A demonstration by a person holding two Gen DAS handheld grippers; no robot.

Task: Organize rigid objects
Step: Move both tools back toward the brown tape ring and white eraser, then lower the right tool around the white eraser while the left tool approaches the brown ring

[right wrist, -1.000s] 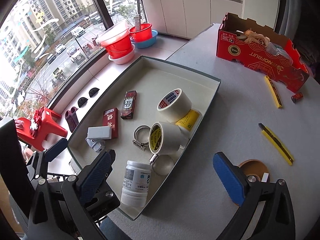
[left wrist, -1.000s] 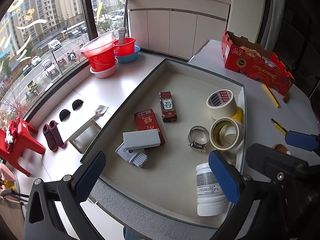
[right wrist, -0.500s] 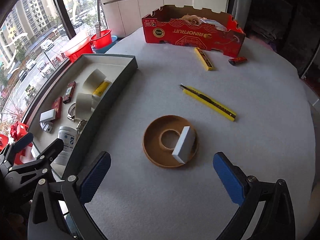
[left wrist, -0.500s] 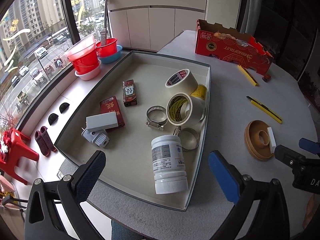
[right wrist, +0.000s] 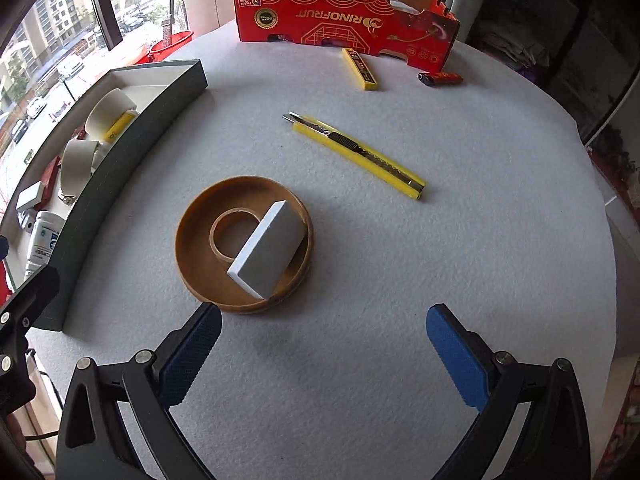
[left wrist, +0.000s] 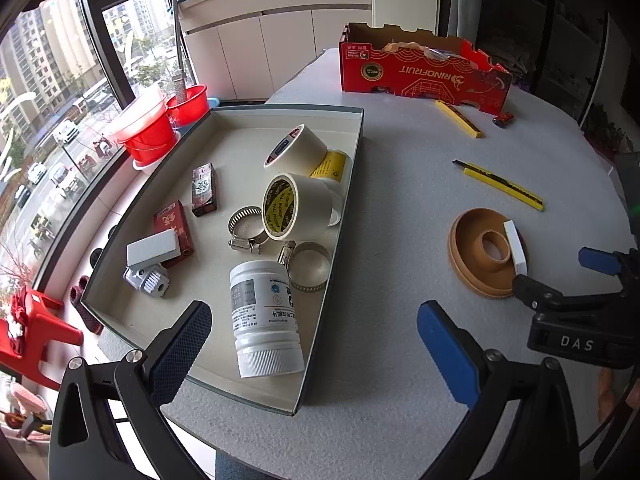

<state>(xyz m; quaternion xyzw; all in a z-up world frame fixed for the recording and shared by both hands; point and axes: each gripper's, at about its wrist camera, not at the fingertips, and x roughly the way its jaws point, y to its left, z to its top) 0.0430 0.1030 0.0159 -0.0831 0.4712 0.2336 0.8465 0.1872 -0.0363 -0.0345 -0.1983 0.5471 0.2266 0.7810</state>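
A grey-walled tray [left wrist: 352, 184] holds tape rolls [left wrist: 298, 206], a white jar [left wrist: 264, 312], hose clamps [left wrist: 246, 230], small red boxes and a white block. On the table lie a brown ring dish [right wrist: 244, 246] with a white block [right wrist: 268, 254] leaning in it, a yellow utility knife [right wrist: 356, 154], a yellow blade case [right wrist: 360, 69] and a battery [right wrist: 440, 77]. My left gripper [left wrist: 316, 344] is open and empty above the tray's near corner. My right gripper [right wrist: 324, 356] is open and empty just short of the dish; it also shows in the left wrist view [left wrist: 560, 276].
A red cardboard box [right wrist: 344, 20] stands at the table's far edge. Red basins [left wrist: 148, 132] sit on the window ledge left of the tray. The round table's edge [right wrist: 592, 184] curves along the right side.
Both grippers have swung right. The right one moved from the tray to face the brown dish. The left view shifted to take in the tray's right wall and the table.
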